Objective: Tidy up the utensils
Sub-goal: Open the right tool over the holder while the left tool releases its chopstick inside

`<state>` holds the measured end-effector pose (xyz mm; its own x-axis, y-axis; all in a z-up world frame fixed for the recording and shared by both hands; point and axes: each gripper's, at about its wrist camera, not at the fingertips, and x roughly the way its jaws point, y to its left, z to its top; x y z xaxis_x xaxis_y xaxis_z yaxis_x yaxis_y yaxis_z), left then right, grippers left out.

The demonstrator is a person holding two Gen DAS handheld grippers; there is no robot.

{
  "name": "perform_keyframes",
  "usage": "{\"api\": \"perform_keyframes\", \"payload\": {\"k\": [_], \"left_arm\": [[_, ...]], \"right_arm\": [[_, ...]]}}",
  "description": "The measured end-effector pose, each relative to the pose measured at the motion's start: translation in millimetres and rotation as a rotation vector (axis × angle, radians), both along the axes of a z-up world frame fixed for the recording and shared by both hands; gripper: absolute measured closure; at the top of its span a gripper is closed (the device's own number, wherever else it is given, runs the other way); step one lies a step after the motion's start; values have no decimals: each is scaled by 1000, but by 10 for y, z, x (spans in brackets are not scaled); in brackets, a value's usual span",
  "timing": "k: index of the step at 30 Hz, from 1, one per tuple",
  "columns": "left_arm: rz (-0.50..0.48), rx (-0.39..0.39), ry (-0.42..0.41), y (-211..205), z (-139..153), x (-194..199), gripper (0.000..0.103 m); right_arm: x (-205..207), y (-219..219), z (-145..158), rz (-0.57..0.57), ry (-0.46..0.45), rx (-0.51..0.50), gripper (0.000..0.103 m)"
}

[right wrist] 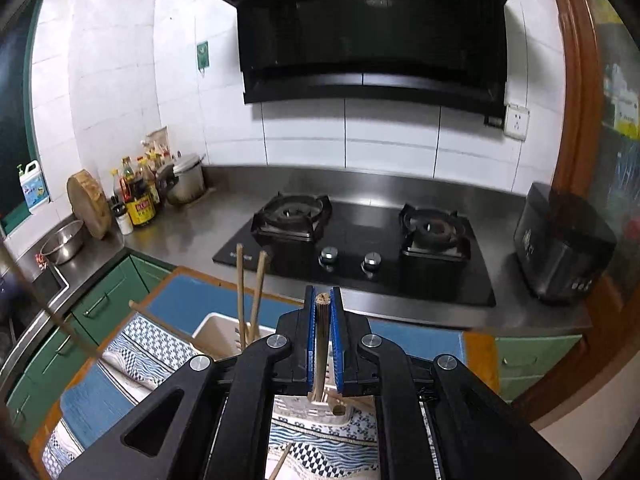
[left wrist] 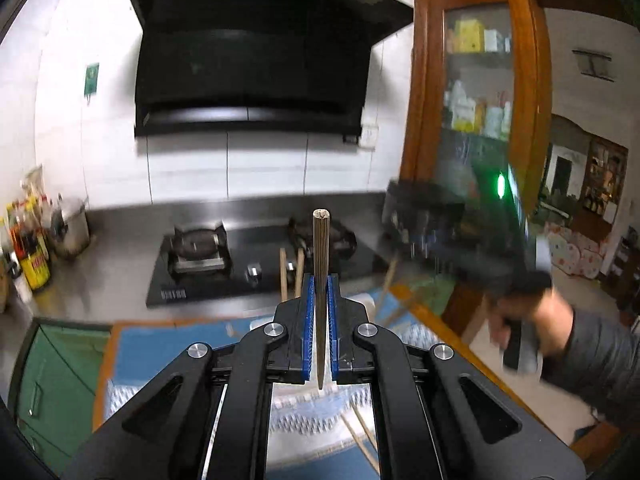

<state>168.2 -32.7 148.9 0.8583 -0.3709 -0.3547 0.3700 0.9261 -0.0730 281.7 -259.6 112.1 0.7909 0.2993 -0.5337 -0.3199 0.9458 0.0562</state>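
Left wrist view, nearest the lens: the left gripper (left wrist: 320,300) has its blue pads (left wrist: 307,328) pressed together on a single wooden chopstick (left wrist: 320,280), which stands nearly upright between them, blunt end at 12 o'clock and pointed tip toward 6 o'clock. Right wrist view, nearest the lens: the right gripper (right wrist: 323,312) is likewise clamped on a second chopstick (right wrist: 322,344), its blunt end just clear of the fingertips.

Below and beyond the right gripper, at about 10 o'clock, sits a white utensil holder (right wrist: 218,334) on a blue patterned cloth (right wrist: 120,360). Two chopsticks (right wrist: 250,292) already stand in it, leaning slightly apart. Loose chopsticks remain on the cloth: one long stick (right wrist: 168,330) running toward 10 o'clock, and others near 6 o'clock, partly hidden by the gripper body. In the left wrist view a pair of loose sticks (left wrist: 360,436) lies on the cloth at about 5 o'clock.

At 3 o'clock in the left wrist view, the person's right hand (left wrist: 532,320) appears, blurred, around the other gripper's handle.

Farther out lie the steel counter (right wrist: 224,224), the two-burner gas hob (right wrist: 360,248) and, on the tiled wall, the black range hood (right wrist: 368,32).

Progress, as a judgement: the task is partly done. Two sticks are stowed, two are in hand, and several wait on the cloth. The next step is probably to lower each held stick, tip first, into the holder.
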Motion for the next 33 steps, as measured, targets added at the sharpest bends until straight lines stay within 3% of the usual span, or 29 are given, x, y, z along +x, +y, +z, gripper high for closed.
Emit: {"api": "perform_keyframes", "payload": {"k": [5, 9, 13, 15, 23, 33], "left_arm": [[43, 19, -49, -38, 193, 270, 98], [72, 14, -42, -55, 212, 472, 98], [98, 13, -28, -56, 128, 676, 98], [112, 23, -22, -62, 54, 748, 98], [128, 4, 65, -13, -255, 969, 98], [132, 12, 103, 11, -415, 1038, 98]], "right_arm": [[3, 24, -138, 7, 23, -20, 96], [-32, 12, -164, 7, 19, -27, 95], [-111, 4, -141, 9, 0, -33, 91], [-165, -7, -113, 11, -17, -36, 85], [-570, -101, -46, 36, -75, 5, 77], [-1068, -195, -353, 52, 14, 60, 77]]}}
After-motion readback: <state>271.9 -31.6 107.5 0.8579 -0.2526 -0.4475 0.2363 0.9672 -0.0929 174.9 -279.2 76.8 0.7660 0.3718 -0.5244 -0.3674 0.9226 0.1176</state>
